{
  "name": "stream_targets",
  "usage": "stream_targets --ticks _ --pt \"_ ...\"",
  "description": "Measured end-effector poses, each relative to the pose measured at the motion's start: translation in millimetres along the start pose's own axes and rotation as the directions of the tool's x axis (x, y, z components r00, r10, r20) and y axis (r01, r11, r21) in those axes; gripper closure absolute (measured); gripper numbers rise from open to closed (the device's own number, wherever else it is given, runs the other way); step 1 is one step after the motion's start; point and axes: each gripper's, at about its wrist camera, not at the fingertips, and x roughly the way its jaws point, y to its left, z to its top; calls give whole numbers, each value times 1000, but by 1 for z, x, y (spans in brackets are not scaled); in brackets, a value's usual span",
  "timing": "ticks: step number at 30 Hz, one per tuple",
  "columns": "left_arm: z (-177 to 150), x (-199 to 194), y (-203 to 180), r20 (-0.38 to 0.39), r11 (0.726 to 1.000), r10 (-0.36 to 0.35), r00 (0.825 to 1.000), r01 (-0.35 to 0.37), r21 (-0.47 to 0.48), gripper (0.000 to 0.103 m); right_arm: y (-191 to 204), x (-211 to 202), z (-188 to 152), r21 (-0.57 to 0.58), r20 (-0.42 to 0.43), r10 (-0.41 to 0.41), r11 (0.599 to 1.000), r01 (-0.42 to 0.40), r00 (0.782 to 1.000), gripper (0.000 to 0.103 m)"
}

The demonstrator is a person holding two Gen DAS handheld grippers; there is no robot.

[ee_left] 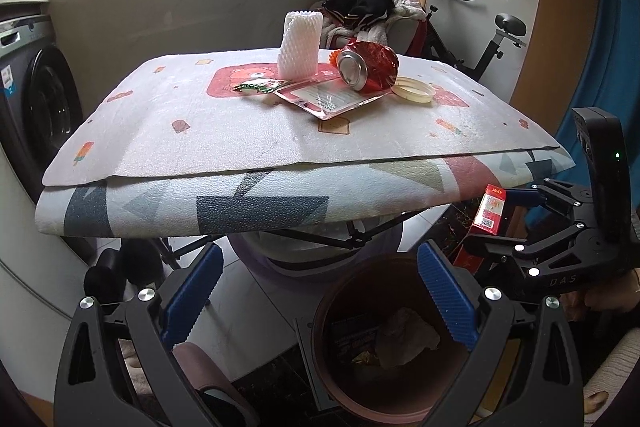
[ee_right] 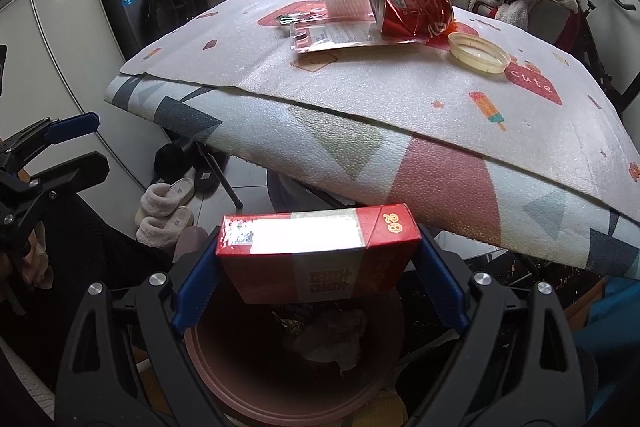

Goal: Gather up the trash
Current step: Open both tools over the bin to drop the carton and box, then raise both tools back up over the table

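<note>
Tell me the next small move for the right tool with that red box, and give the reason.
Probably open the right tool a touch wider and let the red box drop. The box sits between its blue pads directly above the pink trash bin, which already holds crumpled trash, so releasing here should land it inside.

Laundry corner around a padded table
Washing machine (ee_right: 160, 3) far left, slippers (ee_right: 168, 205) beneath, clothes pile (ee_left: 368, 7) and exercise bike (ee_left: 472, 39) far right.

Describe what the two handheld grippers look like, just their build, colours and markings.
Both grippers, left gripper and right gripper, have black skeletal linkage frames with silver rivets and ribbed blue finger pads. The right one shows white letters and a black upright module with a green light.
</note>
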Motion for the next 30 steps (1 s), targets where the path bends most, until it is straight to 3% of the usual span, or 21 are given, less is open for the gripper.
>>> stream_targets --ticks 18,25,30 --pt "0 10 9 -35 999 22 999 -23 -48 8 -13 -2 1 65 19 -3 998 2 1000 6" --pt "10 17 17 -47 994 -39 998 34 -102 8 -36 -5 10 164 40 9 986 -15 999 6" --pt "29 25 25 -41 990 -45 998 39 -136 8 -56 -5 25 176 50 -27 984 18 998 6"
